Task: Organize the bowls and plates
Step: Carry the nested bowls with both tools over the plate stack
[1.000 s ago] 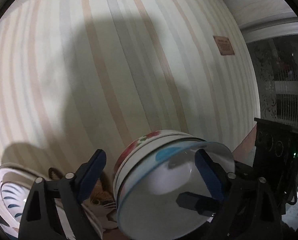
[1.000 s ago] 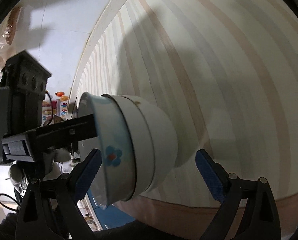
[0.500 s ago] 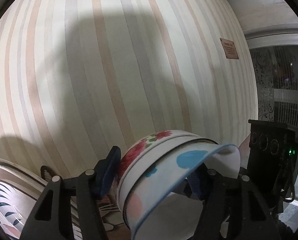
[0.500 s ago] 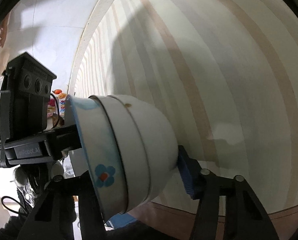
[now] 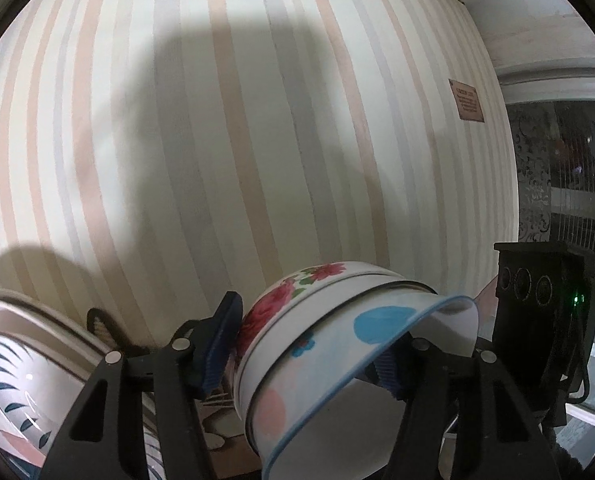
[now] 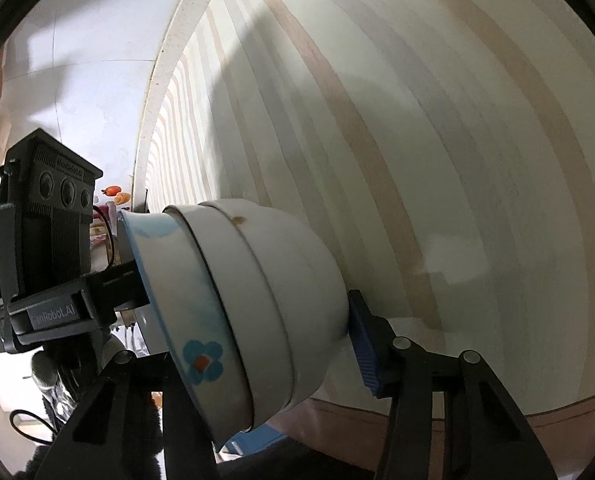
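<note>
At the far left of the left wrist view a white plate [image 5: 25, 364] with dark blue leaf strokes lies low beside the striped wall [image 5: 225, 152], tilted and partly cut off by the frame. Just right of it the left gripper [image 5: 303, 356] has just closed its jaws around a nested stack of bowls [image 5: 321, 344] and now clamps it: one blue pad presses the flowered outer bowl on the left, the other sits inside the rim of the innermost bowl with its blue and pink spots. The stack is tipped on its side, its mouth turned toward the near right. To the right stands the black body of the other gripper, and beyond it a dark patterned window [image 5: 565, 184]. In the right wrist view the right gripper [image 6: 257, 356] has likewise just squeezed onto the same stack of bowls [image 6: 257, 300], its right pad against the plain white bottom; the left pad is hidden behind the blue-flowered rim.
</note>
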The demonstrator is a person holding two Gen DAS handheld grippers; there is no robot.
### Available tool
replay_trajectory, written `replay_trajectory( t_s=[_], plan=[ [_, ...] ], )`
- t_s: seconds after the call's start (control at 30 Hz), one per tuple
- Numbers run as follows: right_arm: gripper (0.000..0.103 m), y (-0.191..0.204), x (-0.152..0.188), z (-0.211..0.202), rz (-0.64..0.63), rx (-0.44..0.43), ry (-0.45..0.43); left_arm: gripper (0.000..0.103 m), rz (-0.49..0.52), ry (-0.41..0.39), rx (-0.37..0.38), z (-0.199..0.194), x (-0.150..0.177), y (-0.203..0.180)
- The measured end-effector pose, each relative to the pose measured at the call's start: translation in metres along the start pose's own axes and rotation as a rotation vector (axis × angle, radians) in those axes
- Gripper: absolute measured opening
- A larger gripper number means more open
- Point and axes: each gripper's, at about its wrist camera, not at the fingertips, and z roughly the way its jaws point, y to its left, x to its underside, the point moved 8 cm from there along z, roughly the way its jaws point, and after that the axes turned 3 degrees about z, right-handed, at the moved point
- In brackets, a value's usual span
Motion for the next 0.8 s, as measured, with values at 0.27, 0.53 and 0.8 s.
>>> replay_trajectory(
  t_s=[0.27,0.53,0.8],
  plan=[
    [0.052,0.024,-0.005,0.005,-0.023,-0.005,0.021,0.058,-0.004,-0.023,0.001,-0.029,0.007,0.010],
    [0.052,0.071,-0.006,0.015,-0.088,0.005,0.051,0.058,-0.023,-0.075,-0.001,-0.070,0.019,0.031],
    [0.052,0.124,0.015,0.038,-0.167,0.013,0.091,0.058,-0.074,-0.125,-0.002,-0.110,0.044,0.081]
  ],
)
